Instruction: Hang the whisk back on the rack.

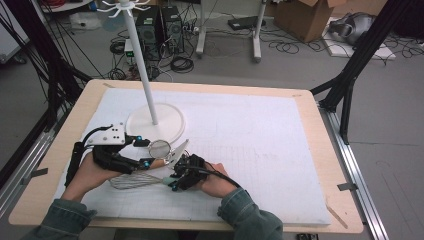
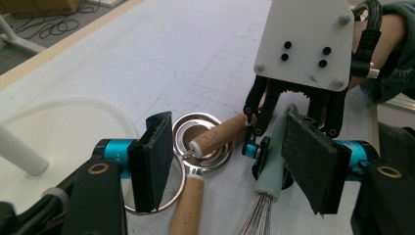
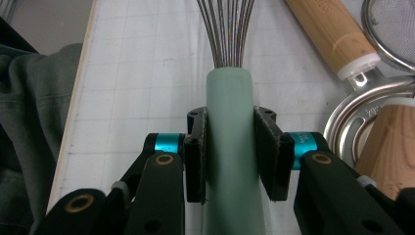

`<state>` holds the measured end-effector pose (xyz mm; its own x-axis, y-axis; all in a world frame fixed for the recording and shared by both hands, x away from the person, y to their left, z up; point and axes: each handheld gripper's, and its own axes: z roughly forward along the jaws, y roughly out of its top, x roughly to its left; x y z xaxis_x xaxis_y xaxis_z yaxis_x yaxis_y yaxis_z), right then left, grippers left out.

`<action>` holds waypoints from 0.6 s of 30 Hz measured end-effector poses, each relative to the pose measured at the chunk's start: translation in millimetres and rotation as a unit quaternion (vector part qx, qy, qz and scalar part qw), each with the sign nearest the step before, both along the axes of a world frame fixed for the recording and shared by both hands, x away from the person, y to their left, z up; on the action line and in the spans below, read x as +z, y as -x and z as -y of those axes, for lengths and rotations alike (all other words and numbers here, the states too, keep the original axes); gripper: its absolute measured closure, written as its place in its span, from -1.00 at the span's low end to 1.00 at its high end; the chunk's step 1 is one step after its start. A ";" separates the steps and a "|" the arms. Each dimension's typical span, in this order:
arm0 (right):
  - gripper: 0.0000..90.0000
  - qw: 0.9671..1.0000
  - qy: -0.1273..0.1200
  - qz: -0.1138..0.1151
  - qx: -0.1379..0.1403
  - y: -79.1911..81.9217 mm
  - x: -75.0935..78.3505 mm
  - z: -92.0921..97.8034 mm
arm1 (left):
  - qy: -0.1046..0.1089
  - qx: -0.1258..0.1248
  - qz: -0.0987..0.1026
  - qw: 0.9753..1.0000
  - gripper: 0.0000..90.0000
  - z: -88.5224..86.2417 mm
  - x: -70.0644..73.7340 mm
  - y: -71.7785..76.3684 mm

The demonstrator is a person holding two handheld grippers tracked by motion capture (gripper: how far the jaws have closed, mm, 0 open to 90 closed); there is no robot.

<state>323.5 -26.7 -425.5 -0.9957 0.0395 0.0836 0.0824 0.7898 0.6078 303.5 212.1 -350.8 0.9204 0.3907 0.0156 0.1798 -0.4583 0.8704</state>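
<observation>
1. Whisk handle was clamped between the right hand-held gripper jaws, wires ahead, low over the tabletop.
2. Left hand-held gripper stood wide above the strainer.
3. Grasp done; lifting and placement remained.

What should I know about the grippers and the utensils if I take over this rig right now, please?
Right gripper: shut on the whisk, both pads against its pale green handle; the wires lie flat on the white mat.
Left gripper: open, holding nothing, with the wooden-handled strainers lying between and beyond its jaws.
The strainers lie crossed on the mat beside the whisk, just in front of the white hook stand.
Done: the whisk is gripped, apparently not yet lifted.
Left: probably lift the whisk and hang it on the stand, then deal with the strainers.
</observation>
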 end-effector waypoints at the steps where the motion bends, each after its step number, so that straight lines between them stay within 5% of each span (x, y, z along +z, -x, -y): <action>1: 0.49 1.000 0.003 -0.003 0.000 0.1 0.0 0.2 | 0.000 -0.001 0.000 1.000 -0.18 0.6 -1.0 -0.2; 11: 0.34 1.000 -0.016 0.001 -0.012 1.2 8.2 13.2 | -0.014 -0.023 -0.002 1.000 -0.15 8.1 -8.7 0.0; 18: 0.27 0.998 -0.044 -0.006 -0.040 4.4 10.7 45.3 | -0.026 -0.044 -0.003 0.999 -0.13 17.2 -13.4 -0.1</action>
<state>319.1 -71.9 -414.8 -0.9886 0.1106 0.1018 0.1503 0.7239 0.6734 303.6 194.9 -364.2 0.9511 0.3076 0.0282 0.1421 -0.5168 0.8442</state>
